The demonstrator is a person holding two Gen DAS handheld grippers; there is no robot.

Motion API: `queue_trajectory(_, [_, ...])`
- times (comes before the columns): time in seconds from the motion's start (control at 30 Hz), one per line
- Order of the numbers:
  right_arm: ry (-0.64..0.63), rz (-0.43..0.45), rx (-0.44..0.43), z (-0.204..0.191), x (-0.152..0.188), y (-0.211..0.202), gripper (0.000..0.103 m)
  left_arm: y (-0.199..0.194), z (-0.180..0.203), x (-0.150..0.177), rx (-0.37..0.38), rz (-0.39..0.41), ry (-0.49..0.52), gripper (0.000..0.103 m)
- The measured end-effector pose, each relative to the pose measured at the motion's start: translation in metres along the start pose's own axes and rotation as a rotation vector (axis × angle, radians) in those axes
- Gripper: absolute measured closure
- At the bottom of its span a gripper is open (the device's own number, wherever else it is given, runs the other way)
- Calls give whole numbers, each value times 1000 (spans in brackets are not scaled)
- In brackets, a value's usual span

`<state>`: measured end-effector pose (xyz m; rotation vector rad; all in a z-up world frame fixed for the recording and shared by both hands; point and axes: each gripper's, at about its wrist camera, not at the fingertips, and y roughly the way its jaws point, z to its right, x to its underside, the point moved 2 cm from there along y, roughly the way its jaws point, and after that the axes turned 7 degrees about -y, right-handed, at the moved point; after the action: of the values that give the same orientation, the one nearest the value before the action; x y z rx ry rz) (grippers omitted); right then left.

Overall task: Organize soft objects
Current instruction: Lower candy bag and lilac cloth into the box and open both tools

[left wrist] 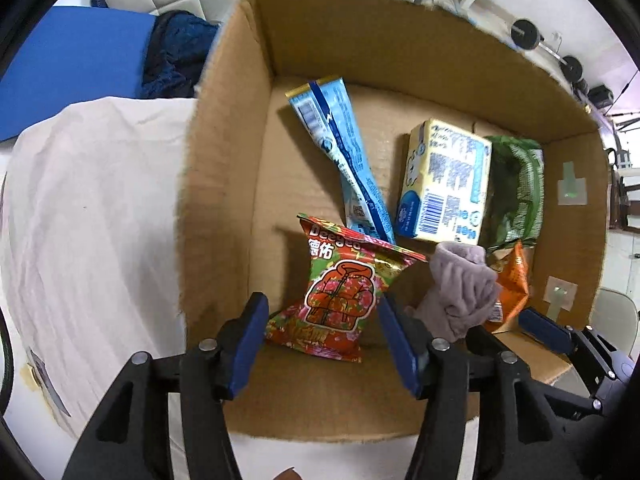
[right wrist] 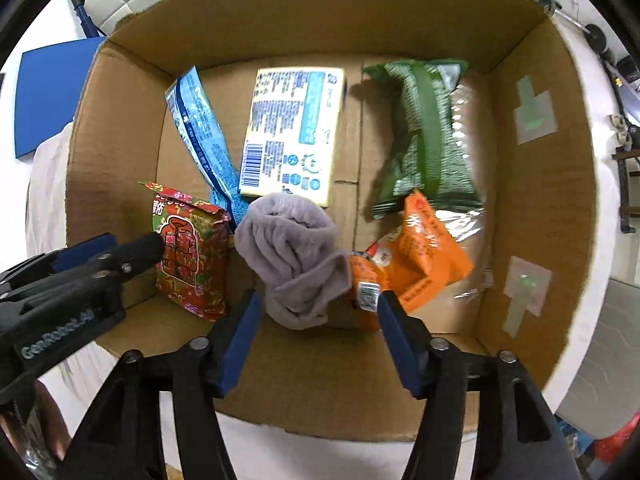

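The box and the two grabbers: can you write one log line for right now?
left gripper: open over red snack bag | right gripper: open over grey sock | both in cardboard box

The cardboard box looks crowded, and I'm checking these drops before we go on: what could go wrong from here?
1. The grey sock leans on the orange packet; it may roll or shift it.
2. The red snack bag stands between the left gripper's open jaws and could snag as that gripper lifts.
3. Both grippers sit close together over the cardboard box and could collide.
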<state>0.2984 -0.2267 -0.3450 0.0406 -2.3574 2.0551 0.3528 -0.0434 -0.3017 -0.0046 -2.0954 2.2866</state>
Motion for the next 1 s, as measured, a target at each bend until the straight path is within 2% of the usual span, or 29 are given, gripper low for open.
queue_trajectory(0.07, [-6,14,18,2,4,-4,35,-10,-1,6,4,30,0,41])
queue_trajectory(0.2, [1,33,51,11,17,-9,34,-26,0,20,-4,90,6,35])
queue_trajectory(0.27, [2,46,67,14,23,-12,31,-30,-3,28,-2,115,2,25])
queue_trajectory(0.33, [12,68,71,18,30,-17,16,-34,-1,29,-18,142,6,19])
queue_trajectory(0.37, [18,77,67,19,33,-17,12,-36,-2,29,-31,151,12,14])
queue_trajectory(0.43, [30,104,74,21,41,-28,0,-39,-1,32,-58,166,28,8])
queue_trajectory(0.73, [46,186,119,22,50,-57,0,-59,-1,50,-65,233,28,8])
queue_trajectory(0.87, [52,206,117,23,61,-77,0,-80,0,66,-57,267,17,8])
queue_trajectory(1.0, [68,264,117,23,81,-104,0,-109,1,92,-45,319,8,8])
